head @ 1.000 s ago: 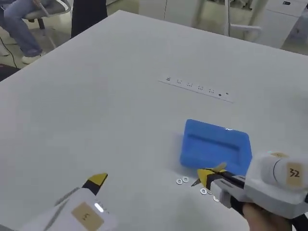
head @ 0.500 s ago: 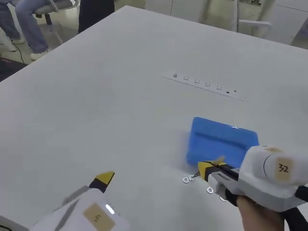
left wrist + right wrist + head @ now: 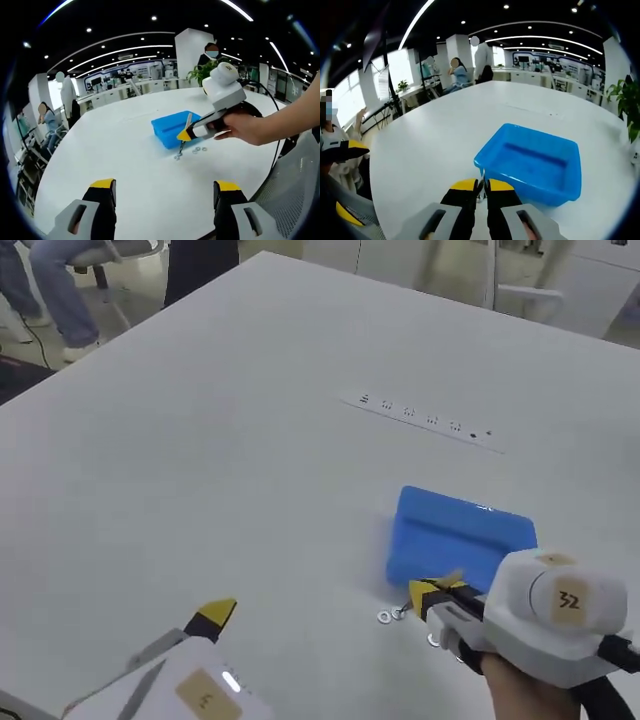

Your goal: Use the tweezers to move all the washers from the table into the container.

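Note:
My right gripper (image 3: pixel 428 590) is shut on thin tweezers (image 3: pixel 404 610), just in front of the blue container (image 3: pixel 460 535). The tweezer tip points down at small metal washers (image 3: pixel 385 617) lying on the white table, with more washers (image 3: pixel 432 640) half hidden under the gripper. In the left gripper view the right gripper (image 3: pixel 186 135) holds the tweezers (image 3: pixel 183 146) over the washers (image 3: pixel 177 156) beside the container (image 3: pixel 172 127). My left gripper (image 3: pixel 165 185) is open and holds nothing, low at the near left (image 3: pixel 215 616). The right gripper view has shut jaws (image 3: pixel 481 185) before the container (image 3: pixel 530 160).
A strip of sockets (image 3: pixel 425 422) is set into the white table (image 3: pixel 200 460) beyond the container. People sit at chairs off the far left corner (image 3: pixel 50 290). A hand and cable (image 3: pixel 250 125) reach in from the right.
The right gripper has edged left and a little further from me, bringing the tweezer tip over the washers. The left gripper has hardly moved. The head camera shifted slightly.

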